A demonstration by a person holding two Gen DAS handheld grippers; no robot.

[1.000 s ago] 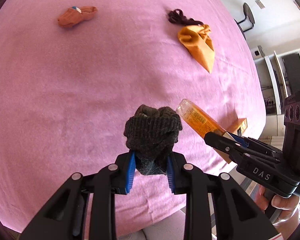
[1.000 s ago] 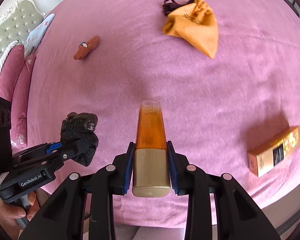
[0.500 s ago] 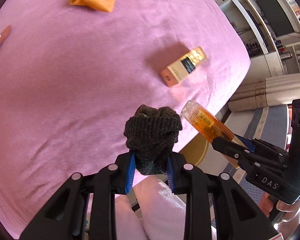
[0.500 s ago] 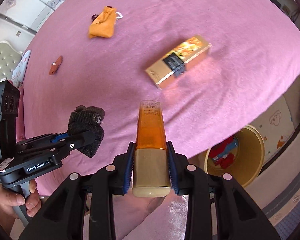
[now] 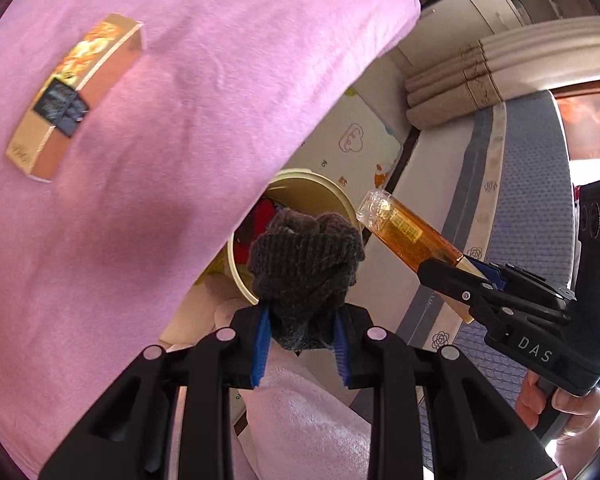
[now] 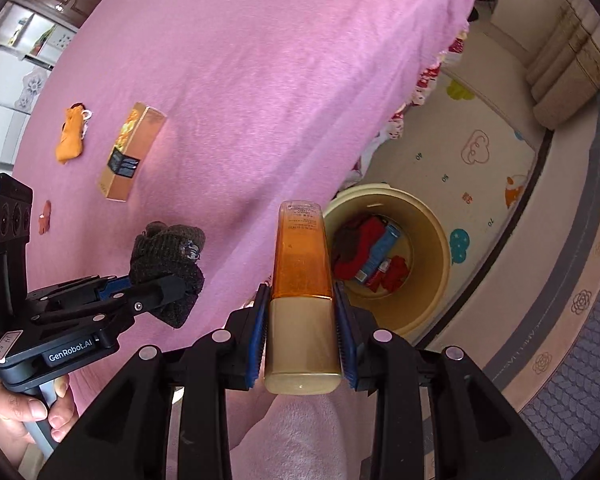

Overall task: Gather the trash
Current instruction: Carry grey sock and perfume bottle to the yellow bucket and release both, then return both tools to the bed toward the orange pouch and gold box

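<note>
My left gripper (image 5: 300,340) is shut on a dark knitted sock (image 5: 306,268) and holds it in the air above the rim of a yellow bin (image 5: 320,188). My right gripper (image 6: 302,340) is shut on the gold cap end of an orange bottle (image 6: 302,256). It holds the bottle in the air beside the bed's edge, left of the yellow bin (image 6: 428,272) on the floor. Each gripper shows in the other's view: the right one (image 5: 472,280) with the bottle (image 5: 408,236), the left one (image 6: 148,292) with the sock (image 6: 168,256).
The pink bed (image 6: 240,80) holds a gold carton (image 6: 132,152), an orange pouch (image 6: 70,136) and a small brown item (image 6: 44,216). The bin holds red and blue things (image 6: 374,256). A patterned play mat (image 6: 500,168) and a grey rug (image 6: 580,360) cover the floor. The carton also shows in the left view (image 5: 76,92).
Both grippers have swung right, off the bed surface and over its edge, each keeping its item. The yellow bin on the floor has come into view below them.
</note>
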